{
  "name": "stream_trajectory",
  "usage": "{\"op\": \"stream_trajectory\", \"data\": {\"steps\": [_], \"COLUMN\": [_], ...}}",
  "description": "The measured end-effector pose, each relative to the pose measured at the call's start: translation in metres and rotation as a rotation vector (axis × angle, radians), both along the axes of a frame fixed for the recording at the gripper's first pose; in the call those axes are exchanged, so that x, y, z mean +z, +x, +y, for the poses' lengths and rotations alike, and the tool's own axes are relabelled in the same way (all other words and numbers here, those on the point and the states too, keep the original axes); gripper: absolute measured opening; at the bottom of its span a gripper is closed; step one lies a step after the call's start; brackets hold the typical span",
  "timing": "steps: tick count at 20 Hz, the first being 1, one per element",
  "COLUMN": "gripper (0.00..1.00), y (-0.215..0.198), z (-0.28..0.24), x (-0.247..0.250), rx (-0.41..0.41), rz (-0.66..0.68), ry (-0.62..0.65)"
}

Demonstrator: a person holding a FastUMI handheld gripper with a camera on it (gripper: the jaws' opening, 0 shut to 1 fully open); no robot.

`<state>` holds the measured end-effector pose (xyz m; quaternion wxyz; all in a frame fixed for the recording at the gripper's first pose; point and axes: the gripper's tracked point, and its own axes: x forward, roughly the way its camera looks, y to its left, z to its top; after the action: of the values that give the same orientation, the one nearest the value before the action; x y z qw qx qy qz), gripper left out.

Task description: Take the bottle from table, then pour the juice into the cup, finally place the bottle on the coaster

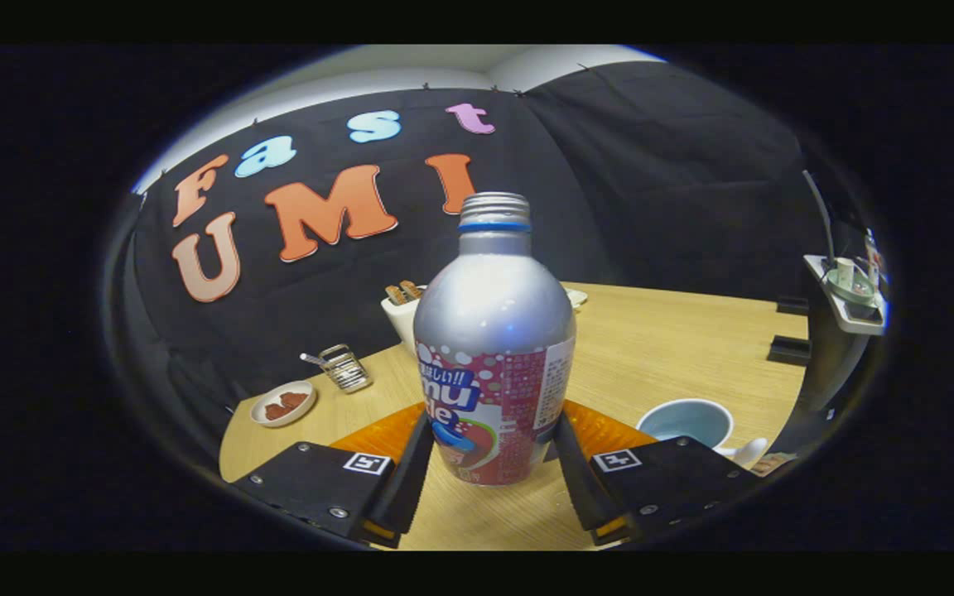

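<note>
While the silver metal bottle with the pink and blue label (pixel 493 348) stands up straight on the light wooden table (pixel 676 339), the black two-finger gripper (pixel 489 463) sits around its lower part. One black finger (pixel 407 476) is on each side of the bottle. Both fingers touch the label near the bottom, so the claw looks closed on the bottle, open only as wide as the bottle itself. The bottle has no cap on its grey screw top, and a thin blue ring goes around its neck.

Just behind the bottle lies the flat orange coaster (pixel 601 430). It peeks out on both sides of the bottle, past the fingers. I cannot tell if the bottle's bottom touches the coaster or sits just in front of it.

Near the right finger is the light blue round cup (pixel 686 420). It sits on the table, beside the coaster. A small white thing (pixel 746 451) lies right next to the cup.

Far off to the left is a little white dish with brown bits in it (pixel 282 404). Close to that dish is a shiny metal wire holder (pixel 344 368). Behind the bottle stands a white box with brown sticks poking out (pixel 401 308). At the far right, a white shelf with a green bowl on it (pixel 850 290) hangs off a dark post.
</note>
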<state>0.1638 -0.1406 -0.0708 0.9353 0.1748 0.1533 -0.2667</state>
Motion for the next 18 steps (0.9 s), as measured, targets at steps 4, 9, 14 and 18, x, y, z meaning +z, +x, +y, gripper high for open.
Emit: {"op": "stream_trajectory", "data": {"steps": [4, 9, 14, 18], "gripper": [0.74, 0.75, 0.75, 0.75], "y": [0.016, 0.031, 0.043, 0.054], "z": [-0.008, -0.011, -0.02, -0.02], "x": [-0.01, -0.032, -0.051, -0.073], "rx": [-0.012, 0.007, -0.01, -0.007], "rz": [0.058, 0.163, 0.202, 0.22], "ry": [-0.163, -0.299, -0.347, -0.3]}}
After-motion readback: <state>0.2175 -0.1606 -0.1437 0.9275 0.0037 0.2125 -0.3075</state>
